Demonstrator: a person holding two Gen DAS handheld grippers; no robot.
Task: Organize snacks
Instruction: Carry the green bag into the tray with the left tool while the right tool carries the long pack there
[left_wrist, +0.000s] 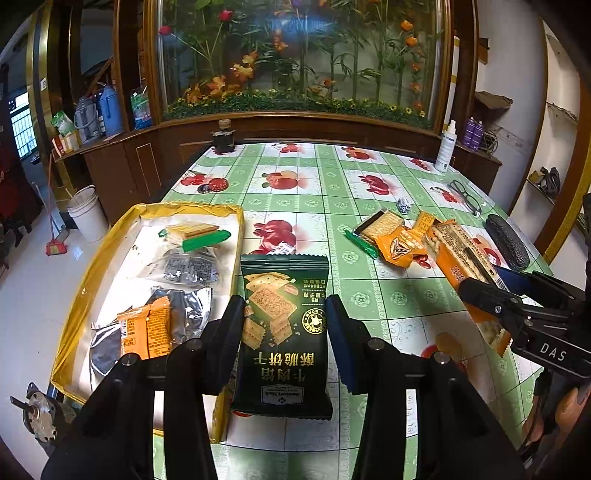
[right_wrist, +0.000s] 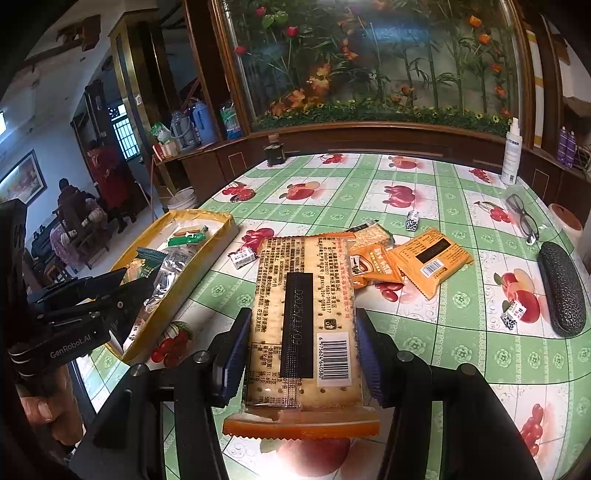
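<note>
Left gripper (left_wrist: 285, 317) clamped on a dark green cracker pack (left_wrist: 284, 332), pads pressing both long edges, pack lifted off the table (left_wrist: 332, 177) just right of the yellow-lined tray (left_wrist: 74, 295). Right gripper (right_wrist: 301, 354) clamped on a clear-wrapped orange cracker pack (right_wrist: 304, 317), barcode side up, also held above the cloth. Tray sits at the near left edge and already holds a green-ended biscuit pack (left_wrist: 195, 232), two silver foil packs (left_wrist: 184, 269) and an orange snack pack (left_wrist: 146, 330). Loose pile far right of centre: two orange sachets (right_wrist: 432, 260), (right_wrist: 373, 271) and a brown-ended cracker pack (right_wrist: 373, 232), lying partly behind the right-hand pack in the right wrist view. Small wrapped candies scattered: one (right_wrist: 242, 256) between tray and pile, one (right_wrist: 413, 219) further back, one (right_wrist: 511, 315) near the black glasses case (right_wrist: 561, 288). Glasses (right_wrist: 522, 218) and a white spray bottle (right_wrist: 512, 151) at the far right edge, dark jar (right_wrist: 275, 151) at the far edge. Tray's right wall stands between the green pack and the tray floor. A white bucket (left_wrist: 88, 212) sits on the floor beyond the tray.
</note>
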